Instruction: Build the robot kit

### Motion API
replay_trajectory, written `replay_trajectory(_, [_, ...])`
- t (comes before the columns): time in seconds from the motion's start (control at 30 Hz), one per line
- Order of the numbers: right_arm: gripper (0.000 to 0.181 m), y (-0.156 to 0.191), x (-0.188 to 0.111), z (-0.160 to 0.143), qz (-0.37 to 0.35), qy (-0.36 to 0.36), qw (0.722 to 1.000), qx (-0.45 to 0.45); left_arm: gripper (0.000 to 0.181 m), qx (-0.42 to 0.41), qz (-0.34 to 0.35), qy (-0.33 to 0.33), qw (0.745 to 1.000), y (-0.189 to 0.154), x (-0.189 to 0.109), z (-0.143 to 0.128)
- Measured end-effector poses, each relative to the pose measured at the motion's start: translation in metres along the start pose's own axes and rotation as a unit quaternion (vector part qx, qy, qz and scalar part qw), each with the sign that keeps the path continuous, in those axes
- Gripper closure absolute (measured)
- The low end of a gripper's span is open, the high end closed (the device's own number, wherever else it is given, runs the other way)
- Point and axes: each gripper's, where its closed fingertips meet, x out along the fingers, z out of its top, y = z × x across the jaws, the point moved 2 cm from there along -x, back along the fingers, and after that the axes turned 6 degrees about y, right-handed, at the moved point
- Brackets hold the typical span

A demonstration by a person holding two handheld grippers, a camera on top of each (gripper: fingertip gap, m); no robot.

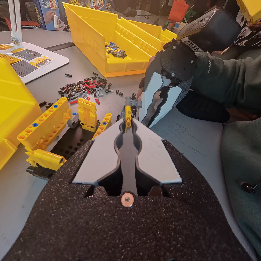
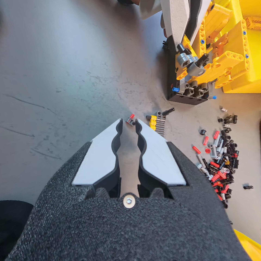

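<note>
Filling most of both views is a grey, scuffed table. Toward its far edge stands a long yellow bin with a few small parts in one compartment. A second yellow bin sits at the left edge of the left wrist view.

Beside that second bin lies a part-built yellow and black model, and a loose heap of black, red and grey pins lies between the model and the long bin.

The left gripper is clamped on a thin yellow beam. The beam sticks out past the fingertips and carries a grey connector with black pins at its outer end, close above the model.

The right gripper points down at bare table with its fingers apart, holding nothing. A small grey-and-red piece lies on the table right at the gap between its tips; whether either finger touches it cannot be told. Just beside that piece lies a ribbed grey part with a yellow connector. The pin heap is well off to that side.
</note>
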Motion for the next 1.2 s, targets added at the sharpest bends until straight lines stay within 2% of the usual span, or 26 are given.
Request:
replay_trajectory(0.23, [0.172, 0.001, 0.005, -0.002, 0.020, 0.003, 1.000, 0.016, 0.175, 0.000, -0.001, 0.002, 1.000, 0.000, 0.000, 0.000])
replay_trajectory(0.4, [0.174, -0.001, 0.005, -0.002, 0.029, -0.011, 0.997, 0.069, 0.175, -0.004, -0.007, 0.007, 1.000, -0.001, 0.001, -0.002])
replay_trajectory(0.6, [0.174, -0.004, -0.020, 0.018, 0.062, -0.138, 0.975, 0.162, 0.175, -0.006, -0.019, 0.008, 1.000, -0.005, 0.002, -0.002])
replay_trajectory(0.63, [0.174, -0.003, -0.022, 0.018, 0.068, -0.140, 0.973, 0.170, 0.175, -0.007, -0.024, 0.009, 1.000, -0.006, 0.002, -0.002])
replay_trajectory(0.73, [0.174, 0.008, -0.015, 0.007, 0.072, -0.086, 0.983, 0.146, 0.175, -0.005, -0.037, 0.024, 0.999, -0.011, 0.005, -0.006])
replay_trajectory(0.8, [0.174, 0.015, -0.015, 0.012, 0.088, -0.089, 0.982, 0.141, 0.175, 0.000, -0.048, 0.042, 0.998, -0.016, 0.009, -0.011])
replay_trajectory(1.07, [0.174, -0.001, -0.054, 0.043, 0.076, -0.231, 0.954, 0.178, 0.175, -0.008, -0.092, 0.077, 0.993, -0.028, 0.012, -0.020])
replay_trajectory(1.2, [0.174, -0.002, -0.056, 0.044, 0.049, -0.242, 0.951, 0.185, 0.175, -0.005, -0.104, 0.081, 0.991, -0.033, 0.014, -0.021])
